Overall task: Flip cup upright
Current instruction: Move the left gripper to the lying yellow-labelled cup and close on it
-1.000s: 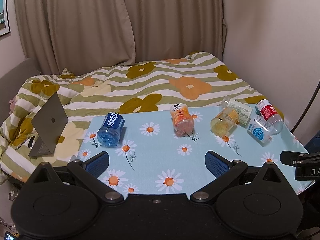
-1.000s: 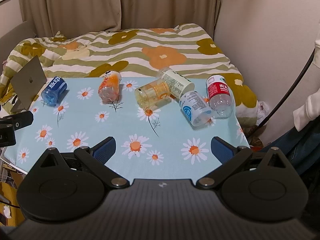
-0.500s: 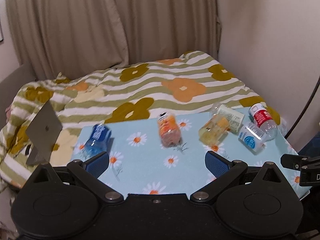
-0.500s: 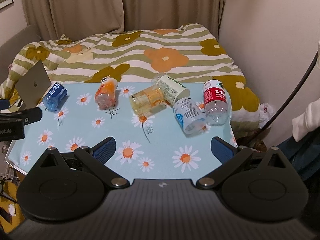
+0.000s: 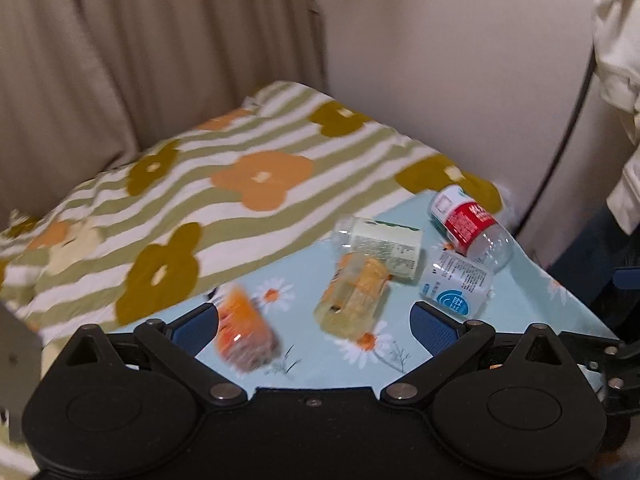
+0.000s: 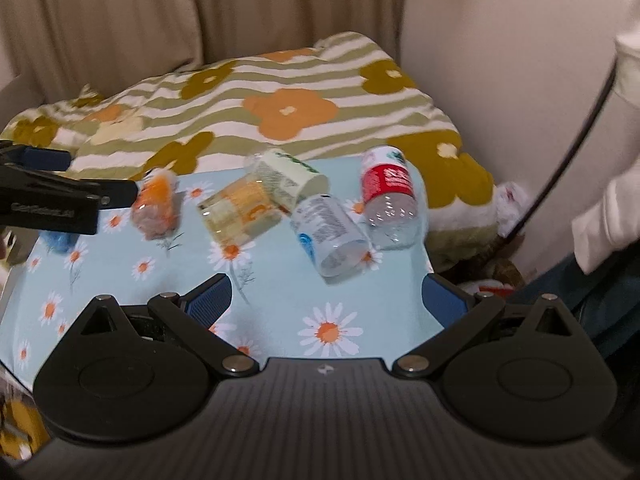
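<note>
Several cut-bottle cups lie on their sides on the daisy-print tablecloth [image 6: 280,304]. In the right wrist view: an orange cup [image 6: 157,204], a yellow cup [image 6: 239,213], a green-label cup [image 6: 289,175], a blue-label clear cup [image 6: 329,233], a red-label cup [image 6: 389,196] and a blue cup [image 6: 58,240], partly hidden. In the left wrist view: the orange cup [image 5: 244,330], yellow cup [image 5: 354,294], green-label cup [image 5: 384,246], blue-label cup [image 5: 456,284], red-label cup [image 5: 470,226]. My left gripper [image 5: 314,326] is open above the near edge, facing the yellow cup. My right gripper [image 6: 326,300] is open, short of the blue-label cup.
A bed with a striped flower quilt [image 6: 280,96] lies behind the table. Curtains [image 6: 160,12] and a wall [image 6: 500,40] stand beyond. A person's sleeve [image 6: 608,216] and a black cable [image 6: 576,144] are at the right. The left gripper's body [image 6: 52,200] shows at the right view's left edge.
Both grippers have moved forward and rightward toward the cups; the left one swung right, so the blue cup and laptop left its view. Both stay open. The cups have not moved.
</note>
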A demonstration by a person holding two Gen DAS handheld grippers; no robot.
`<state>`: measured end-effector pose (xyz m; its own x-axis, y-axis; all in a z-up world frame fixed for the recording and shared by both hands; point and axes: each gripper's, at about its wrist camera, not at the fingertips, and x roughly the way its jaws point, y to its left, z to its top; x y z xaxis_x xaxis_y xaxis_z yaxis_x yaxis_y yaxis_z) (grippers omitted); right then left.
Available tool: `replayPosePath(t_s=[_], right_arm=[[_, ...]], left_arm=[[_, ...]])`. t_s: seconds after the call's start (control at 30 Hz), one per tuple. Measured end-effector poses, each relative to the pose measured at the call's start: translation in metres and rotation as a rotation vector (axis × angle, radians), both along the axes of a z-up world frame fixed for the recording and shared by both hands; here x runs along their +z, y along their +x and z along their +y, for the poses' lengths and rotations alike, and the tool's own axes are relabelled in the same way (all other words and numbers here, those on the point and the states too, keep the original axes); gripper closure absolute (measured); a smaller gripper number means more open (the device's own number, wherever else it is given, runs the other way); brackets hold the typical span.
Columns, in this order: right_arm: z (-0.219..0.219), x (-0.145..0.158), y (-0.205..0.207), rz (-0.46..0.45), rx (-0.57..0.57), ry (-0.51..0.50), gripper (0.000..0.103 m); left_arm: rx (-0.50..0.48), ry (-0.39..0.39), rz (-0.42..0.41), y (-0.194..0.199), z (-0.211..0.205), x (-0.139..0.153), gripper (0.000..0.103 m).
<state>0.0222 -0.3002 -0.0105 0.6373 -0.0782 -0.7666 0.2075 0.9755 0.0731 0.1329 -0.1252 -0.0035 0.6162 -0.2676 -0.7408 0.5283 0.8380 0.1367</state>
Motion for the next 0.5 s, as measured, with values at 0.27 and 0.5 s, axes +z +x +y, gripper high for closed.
replayPosePath(t_s=[0.27,0.5], right_arm=[[-0.013,-0.018,0.019,0.044,-0.160,0.031,0.000],[-0.013,-0.039,0.027,0.102,-0.251,0.055,0.000]], left_arm=[[-0.184,0.109,0.107,0.060,-0.045,-0.050,0.004],[-0.304,0.191,0.202,0.089,-0.069,-0.098,0.016]])
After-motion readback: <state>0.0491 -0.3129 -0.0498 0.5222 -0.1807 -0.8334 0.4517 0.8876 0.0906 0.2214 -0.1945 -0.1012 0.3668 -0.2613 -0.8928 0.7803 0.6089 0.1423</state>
